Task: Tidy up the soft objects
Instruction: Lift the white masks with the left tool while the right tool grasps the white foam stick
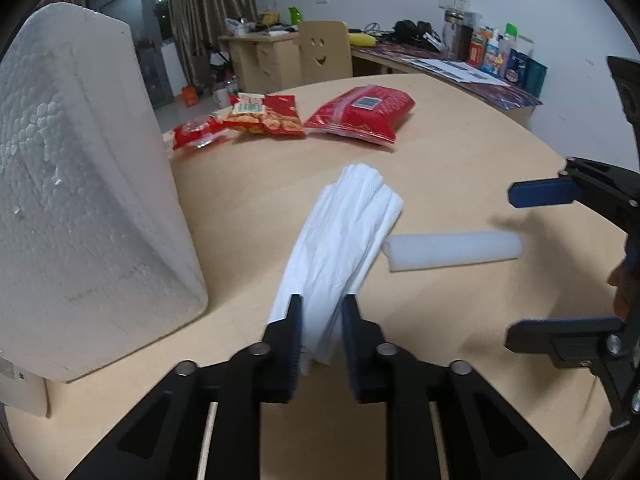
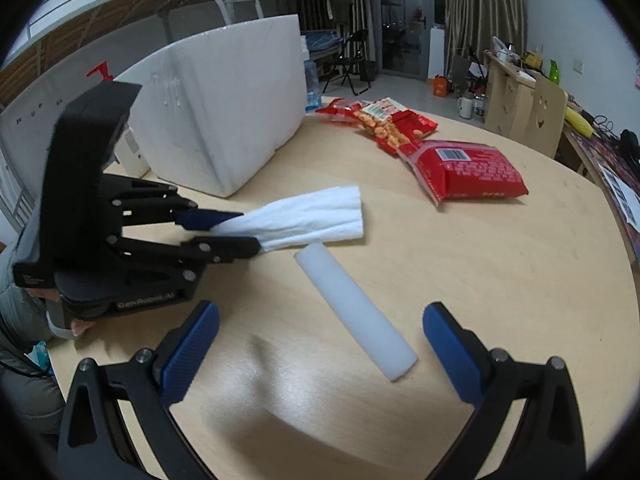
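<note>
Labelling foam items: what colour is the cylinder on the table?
White, plain. The foam cylinder shows best in the right wrist view.

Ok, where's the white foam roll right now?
The white foam roll lies on the table between the right gripper's open fingers, its far end beside the tissue bundle.

Round wooden table (image 2: 500, 280) bearing foam cylinder (image 2: 356, 316), snack bags (image 2: 468, 172), styrofoam box (image 2: 224, 120).

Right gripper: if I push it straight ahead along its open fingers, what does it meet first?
Most likely the white foam cylinder lying on the round wooden table; its near end already sits between the right gripper's open jaws. Depth is unclear, so it may pass just above it.
</note>
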`<state>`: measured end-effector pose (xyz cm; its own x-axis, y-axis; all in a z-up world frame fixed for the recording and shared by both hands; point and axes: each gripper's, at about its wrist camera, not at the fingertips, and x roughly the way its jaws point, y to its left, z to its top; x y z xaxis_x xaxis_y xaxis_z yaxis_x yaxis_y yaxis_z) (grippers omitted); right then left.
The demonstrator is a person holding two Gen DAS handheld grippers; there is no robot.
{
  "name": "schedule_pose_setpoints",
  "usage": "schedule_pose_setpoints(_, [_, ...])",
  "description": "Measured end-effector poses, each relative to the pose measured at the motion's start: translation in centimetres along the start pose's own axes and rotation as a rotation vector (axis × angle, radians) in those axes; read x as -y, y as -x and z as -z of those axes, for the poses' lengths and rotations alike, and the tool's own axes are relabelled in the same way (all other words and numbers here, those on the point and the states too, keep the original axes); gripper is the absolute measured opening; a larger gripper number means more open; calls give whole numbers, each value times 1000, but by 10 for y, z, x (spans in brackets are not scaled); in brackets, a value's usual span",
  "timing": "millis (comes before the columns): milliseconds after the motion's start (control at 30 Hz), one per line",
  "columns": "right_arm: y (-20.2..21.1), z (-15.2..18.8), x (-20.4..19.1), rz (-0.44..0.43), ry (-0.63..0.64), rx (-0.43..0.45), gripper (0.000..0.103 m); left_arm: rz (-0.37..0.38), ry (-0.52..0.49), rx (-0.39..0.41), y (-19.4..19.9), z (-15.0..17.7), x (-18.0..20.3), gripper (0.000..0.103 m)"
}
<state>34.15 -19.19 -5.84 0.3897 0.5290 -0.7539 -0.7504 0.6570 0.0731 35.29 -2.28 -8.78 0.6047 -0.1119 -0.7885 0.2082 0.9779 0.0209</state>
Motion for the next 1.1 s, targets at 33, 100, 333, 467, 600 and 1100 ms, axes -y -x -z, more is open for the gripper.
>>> schedule_pose_setpoints(33, [-1,0,1,-2,-2,-4,103,6,-2,-3,1,0,0,14])
schedule_pose_setpoints(100, [-1,-1,2,-7,1,-8,103,2,-11,-2,1,1,2,12])
schedule_pose_setpoints(333, [-7,-1,4,-19,-3,-32,103,17,7,2,4,4,-3,6])
schedule_pose_setpoints(467, [-10,-1,2,-19,3,-43,101,25,1,28,12,4,-4,6])
schedule_pose_setpoints(600, [-12,0,1,-19,13,-57,98,39,10,70,25,3,-7,6])
schedule_pose_setpoints(1100, [-20,1,14,63,-9,-115,47,57,27,169,51,3,-15,6])
